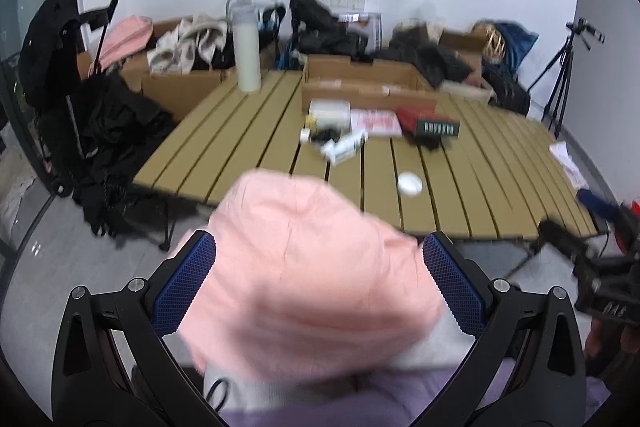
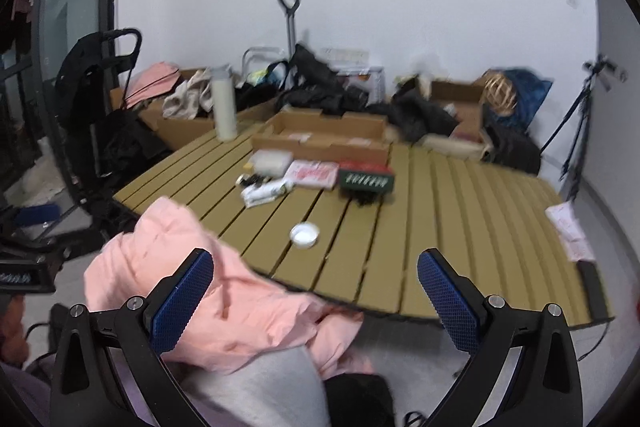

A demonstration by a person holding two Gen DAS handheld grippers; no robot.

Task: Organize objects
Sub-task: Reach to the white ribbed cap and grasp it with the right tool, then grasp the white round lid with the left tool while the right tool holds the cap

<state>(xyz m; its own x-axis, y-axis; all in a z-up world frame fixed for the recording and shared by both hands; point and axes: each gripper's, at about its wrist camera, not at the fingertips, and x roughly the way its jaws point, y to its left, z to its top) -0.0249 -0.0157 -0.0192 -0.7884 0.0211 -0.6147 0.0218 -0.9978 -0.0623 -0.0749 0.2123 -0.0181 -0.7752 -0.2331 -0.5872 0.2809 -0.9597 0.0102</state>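
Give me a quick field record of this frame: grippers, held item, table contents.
left hand-held gripper: jaws wide, pink garment between them; grip unclear
right hand-held gripper: open, empty
pink garment position: off the near edge of the slatted table
on table: white bottle, cardboard tray, green box, white round lid
image: motion-blurred

My count — one slatted olive-green table (image 2: pixel 460 195), one tall white cylindrical bottle (image 2: pixel 224 107), one small round white tin (image 2: pixel 304 235), one pink fabric garment (image 2: pixel 224 291) — one open brown cardboard box (image 2: pixel 324 137).
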